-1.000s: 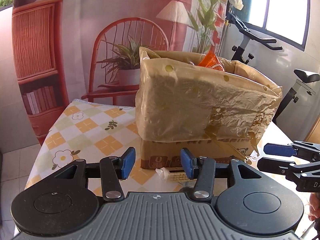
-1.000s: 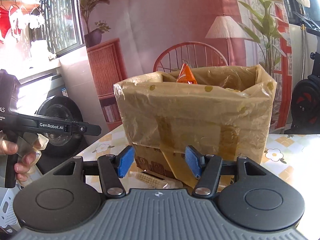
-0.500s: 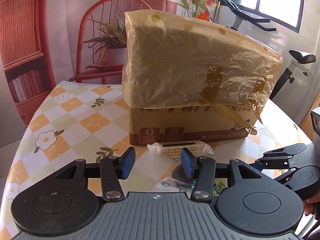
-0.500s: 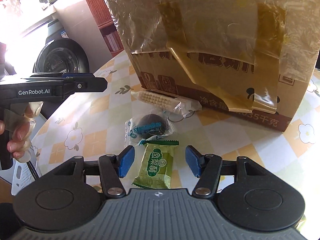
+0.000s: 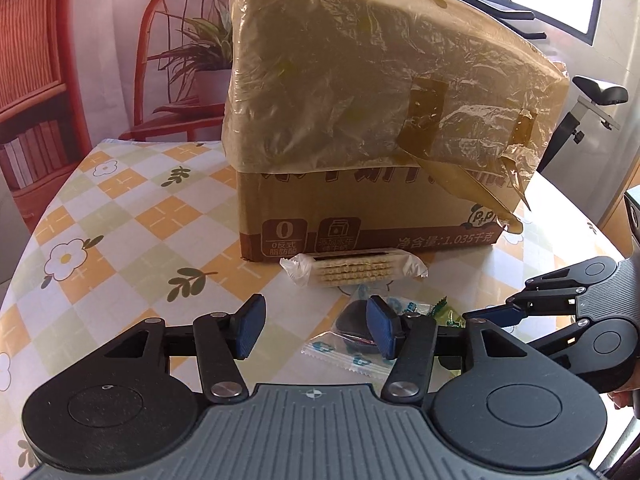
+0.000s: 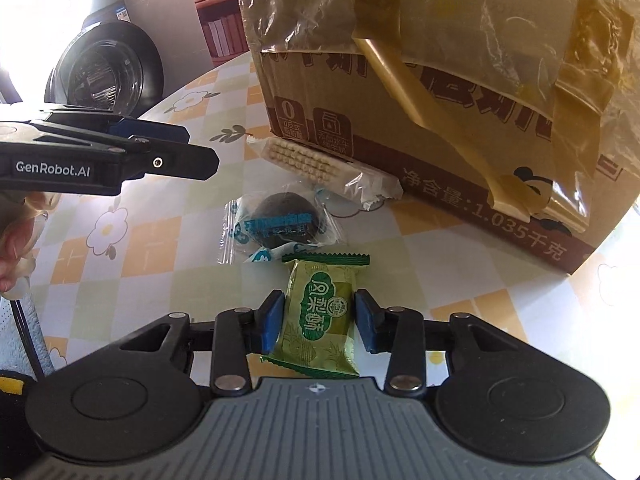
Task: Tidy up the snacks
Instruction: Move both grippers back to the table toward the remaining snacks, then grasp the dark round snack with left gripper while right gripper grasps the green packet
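Note:
Three wrapped snacks lie on the table in front of a cardboard box (image 6: pixel 440 128) lined with a plastic bag. A green packet (image 6: pixel 320 312) lies between the blue pads of my right gripper (image 6: pixel 320 320), whose jaws stand a little apart from its sides. A dark round snack in clear wrap (image 6: pixel 280 220) and a long wafer pack (image 6: pixel 320 168) lie beyond it. My left gripper (image 5: pixel 314 330) is open and empty, low over the table, with the dark snack (image 5: pixel 352 328) by its right pad and the wafer pack (image 5: pixel 352 272) ahead.
The box (image 5: pixel 360 216) stands on a checked floral tablecloth (image 5: pixel 120 220). A red chair with a potted plant (image 5: pixel 180 60) stands behind the table. An exercise bike (image 5: pixel 592 96) is at the right. A washing machine (image 6: pixel 104 72) stands beyond the table's left edge.
Both grippers have dropped from box-top height down toward the table. My right gripper has moved forward around the green packet and its jaws have narrowed. My left gripper has neared the wafer pack.

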The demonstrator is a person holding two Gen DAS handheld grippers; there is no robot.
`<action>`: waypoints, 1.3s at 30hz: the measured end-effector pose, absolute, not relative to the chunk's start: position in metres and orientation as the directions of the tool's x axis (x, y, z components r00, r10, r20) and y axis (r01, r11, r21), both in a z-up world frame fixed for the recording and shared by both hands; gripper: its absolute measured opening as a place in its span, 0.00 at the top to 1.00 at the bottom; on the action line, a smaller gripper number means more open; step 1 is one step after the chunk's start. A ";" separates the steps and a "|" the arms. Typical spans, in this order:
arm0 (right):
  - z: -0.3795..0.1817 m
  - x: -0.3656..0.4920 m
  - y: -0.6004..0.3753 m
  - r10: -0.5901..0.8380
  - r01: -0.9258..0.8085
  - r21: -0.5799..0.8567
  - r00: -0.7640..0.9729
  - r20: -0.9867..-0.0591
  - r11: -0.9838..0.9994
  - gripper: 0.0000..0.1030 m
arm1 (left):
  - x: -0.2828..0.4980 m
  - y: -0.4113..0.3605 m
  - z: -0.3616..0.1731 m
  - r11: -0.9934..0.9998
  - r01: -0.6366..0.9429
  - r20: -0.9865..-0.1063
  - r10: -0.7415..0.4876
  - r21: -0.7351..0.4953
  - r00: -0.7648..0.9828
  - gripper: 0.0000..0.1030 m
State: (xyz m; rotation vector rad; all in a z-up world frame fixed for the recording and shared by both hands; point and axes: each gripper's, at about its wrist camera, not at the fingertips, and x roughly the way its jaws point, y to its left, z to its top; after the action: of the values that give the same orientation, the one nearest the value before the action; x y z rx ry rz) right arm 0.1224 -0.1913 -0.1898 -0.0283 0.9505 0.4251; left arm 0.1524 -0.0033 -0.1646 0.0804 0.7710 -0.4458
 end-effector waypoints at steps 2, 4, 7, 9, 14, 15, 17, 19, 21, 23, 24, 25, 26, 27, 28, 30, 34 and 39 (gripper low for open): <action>-0.191 0.123 -0.201 0.323 -0.335 0.159 0.520 -0.791 0.929 0.61 | 0.156 -0.010 -0.169 0.894 0.440 -0.689 -0.375 -0.091 0.620 0.35; -0.190 0.123 -0.209 0.298 -0.311 0.145 0.533 -0.792 0.939 0.61 | 0.159 -0.019 -0.174 0.877 0.472 -0.691 -0.399 -0.094 0.603 0.35; -0.190 0.120 -0.222 0.278 -0.280 0.139 0.550 -0.787 0.950 0.61 | 0.163 -0.030 -0.182 0.851 0.512 -0.708 -0.430 -0.112 0.560 0.35; -0.191 0.119 -0.227 0.276 -0.273 0.141 0.558 -0.782 0.952 0.61 | 0.164 -0.034 -0.187 0.842 0.526 -0.713 -0.442 -0.120 0.544 0.35; -0.192 0.115 -0.232 0.288 -0.268 0.157 0.576 -0.765 0.951 0.61 | 0.168 -0.048 -0.199 0.826 0.554 -0.738 -0.435 -0.100 0.515 0.34; -0.193 0.114 -0.233 0.290 -0.267 0.159 0.579 -0.762 0.950 0.60 | 0.169 -0.050 -0.201 0.828 0.553 -0.743 -0.431 -0.098 0.513 0.34; -0.195 0.115 -0.233 0.295 -0.265 0.165 0.584 -0.756 0.950 0.60 | 0.170 -0.054 -0.206 0.837 0.540 -0.748 -0.411 -0.084 0.521 0.34; -0.195 0.113 -0.235 0.298 -0.264 0.170 0.586 -0.753 0.949 0.60 | 0.171 -0.056 -0.210 0.849 0.523 -0.757 -0.392 -0.079 0.522 0.35; -0.194 0.112 -0.236 0.300 -0.264 0.172 0.589 -0.751 0.949 0.60 | 0.167 -0.059 -0.213 0.850 0.523 -0.749 -0.385 -0.061 0.539 0.36; -0.195 0.111 -0.237 0.301 -0.265 0.172 0.591 -0.749 0.949 0.60 | 0.162 -0.060 -0.213 0.851 0.524 -0.743 -0.378 -0.044 0.552 0.50; -0.195 0.112 -0.235 0.302 -0.265 0.174 0.592 -0.747 0.948 0.60 | 0.160 -0.058 -0.212 0.852 0.521 -0.741 -0.380 -0.048 0.554 0.51; -0.195 0.111 -0.236 0.304 -0.264 0.176 0.593 -0.745 0.948 0.60 | 0.158 -0.057 -0.212 0.854 0.517 -0.739 -0.382 -0.054 0.555 0.51; -0.196 0.111 -0.235 0.305 -0.264 0.177 0.594 -0.744 0.948 0.60 | 0.155 -0.055 -0.212 0.857 0.511 -0.736 -0.387 -0.065 0.556 0.52; -0.196 0.111 -0.234 0.305 -0.264 0.178 0.596 -0.743 0.948 0.60 | 0.152 -0.052 -0.212 0.860 0.504 -0.732 -0.393 -0.079 0.556 0.52; -0.196 0.111 -0.235 0.306 -0.264 0.179 0.597 -0.742 0.948 0.60 | 0.150 -0.049 -0.212 0.864 0.494 -0.730 -0.397 -0.092 0.557 0.52; -0.196 0.110 -0.236 0.310 -0.263 0.184 0.598 -0.739 0.947 0.60 | 0.143 -0.041 -0.210 0.875 0.468 -0.726 -0.399 -0.121 0.560 0.52; -0.196 0.109 -0.240 0.326 -0.274 0.196 0.599 -0.731 0.942 0.61 | 0.130 -0.030 -0.199 0.891 0.442 -0.707 -0.380 -0.106 0.597 0.52; -0.193 0.103 -0.246 0.360 -0.287 0.229 0.592 -0.720 0.930 0.62 | 0.116 -0.019 -0.176 0.910 0.401 -0.660 -0.368 -0.109 0.655 0.52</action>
State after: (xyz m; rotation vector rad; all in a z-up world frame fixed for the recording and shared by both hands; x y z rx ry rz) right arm 0.1030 -0.2460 -0.1933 0.0918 0.8578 0.3773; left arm 0.1158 -0.0188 -0.1761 0.0478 0.7376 -0.4358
